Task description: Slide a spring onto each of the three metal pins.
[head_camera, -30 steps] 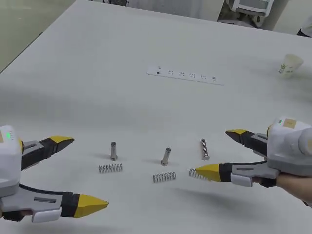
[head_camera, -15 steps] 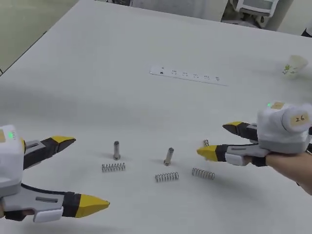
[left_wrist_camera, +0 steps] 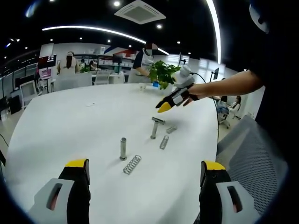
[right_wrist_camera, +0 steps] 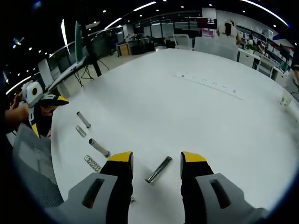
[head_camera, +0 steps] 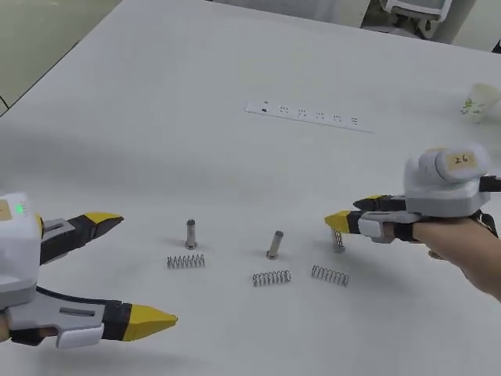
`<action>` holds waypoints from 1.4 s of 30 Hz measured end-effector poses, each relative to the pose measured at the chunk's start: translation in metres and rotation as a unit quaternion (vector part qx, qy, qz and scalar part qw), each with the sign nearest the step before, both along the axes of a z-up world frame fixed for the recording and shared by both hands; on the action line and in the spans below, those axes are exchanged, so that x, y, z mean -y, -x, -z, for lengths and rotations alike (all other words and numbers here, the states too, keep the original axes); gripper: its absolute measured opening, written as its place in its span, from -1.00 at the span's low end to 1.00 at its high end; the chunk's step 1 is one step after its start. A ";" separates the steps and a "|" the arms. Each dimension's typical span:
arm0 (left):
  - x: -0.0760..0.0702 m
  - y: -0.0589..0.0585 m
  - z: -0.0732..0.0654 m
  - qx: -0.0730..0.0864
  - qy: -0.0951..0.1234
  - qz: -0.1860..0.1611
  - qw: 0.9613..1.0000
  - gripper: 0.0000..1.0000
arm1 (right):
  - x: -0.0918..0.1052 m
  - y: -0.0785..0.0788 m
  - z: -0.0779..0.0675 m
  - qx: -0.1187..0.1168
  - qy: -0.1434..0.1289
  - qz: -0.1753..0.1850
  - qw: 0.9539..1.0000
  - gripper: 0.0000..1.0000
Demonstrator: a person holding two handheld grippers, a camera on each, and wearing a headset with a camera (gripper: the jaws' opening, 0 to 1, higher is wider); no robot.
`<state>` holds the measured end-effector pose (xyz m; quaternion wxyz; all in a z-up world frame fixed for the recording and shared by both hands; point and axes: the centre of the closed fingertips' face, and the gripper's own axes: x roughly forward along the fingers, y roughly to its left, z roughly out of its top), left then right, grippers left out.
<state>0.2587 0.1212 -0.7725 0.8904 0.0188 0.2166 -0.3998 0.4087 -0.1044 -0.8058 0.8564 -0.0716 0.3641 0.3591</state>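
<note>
Three short metal pins stand in a row on the white table: left pin, middle pin, right pin. A spring lies in front of each. My right gripper is open and rolled on its side, its yellow tips just above the right pin. In the right gripper view that pin sits between the jaws of my right gripper without being pinched. My left gripper is open wide at the near left, with nothing in it; seen from the left gripper, the left pin and its spring lie ahead.
A white power strip lies mid-table beyond the pins. A paper cup stands at the far right. Office chairs stand past the table's far edge. People stand in the background of both gripper views.
My right gripper has moved away from the right spring to the right pin, rolled over and narrowed its jaws around the pin. The left gripper has stayed put.
</note>
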 end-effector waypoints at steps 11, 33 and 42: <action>-0.002 0.001 0.002 -0.004 0.005 -0.004 1.000 0.92 | 0.005 -0.001 0.024 -0.057 -0.002 0.047 0.997 -0.51; -0.002 0.002 0.005 -0.010 0.010 -0.006 1.000 0.91 | 0.005 -0.007 0.043 -0.096 0.038 0.089 0.991 -0.82; 0.001 0.002 0.006 -0.010 0.003 -0.001 1.000 0.88 | 0.005 -0.004 0.042 -0.098 0.062 0.082 0.990 -0.89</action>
